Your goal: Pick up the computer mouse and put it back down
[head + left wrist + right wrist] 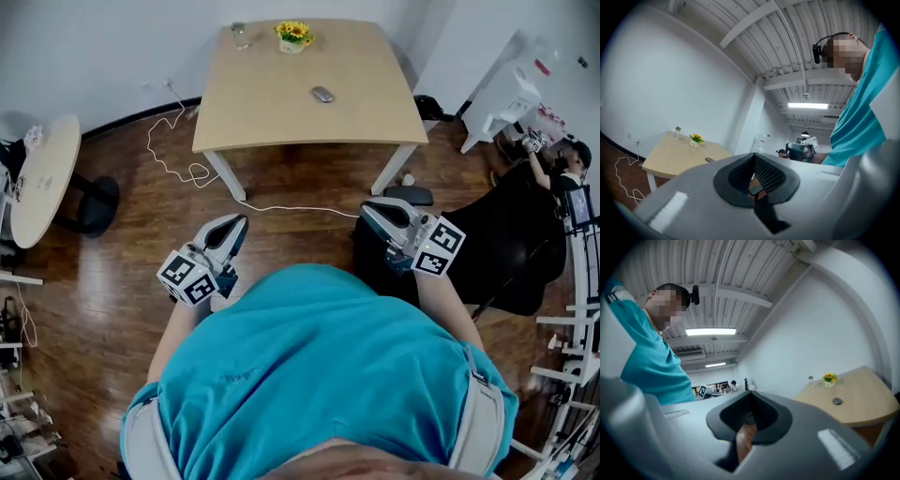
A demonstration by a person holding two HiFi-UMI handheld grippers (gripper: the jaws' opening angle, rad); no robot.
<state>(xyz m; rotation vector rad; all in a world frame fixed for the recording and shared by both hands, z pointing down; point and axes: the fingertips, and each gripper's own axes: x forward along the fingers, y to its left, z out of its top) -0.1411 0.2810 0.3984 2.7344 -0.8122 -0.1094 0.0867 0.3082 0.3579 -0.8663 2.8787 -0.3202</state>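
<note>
The grey computer mouse lies on the light wooden table at the far side of the room, right of the table's middle. It also shows small in the left gripper view and the right gripper view. My left gripper and right gripper hang in front of my body over the wooden floor, well short of the table and pointing towards it. Both have their jaws together with nothing between them, as the left gripper and right gripper show in their own views.
A pot of yellow flowers and a glass stand at the table's far edge. A white cable trails over the floor left of the table. A round side table is at left, a black chair at right.
</note>
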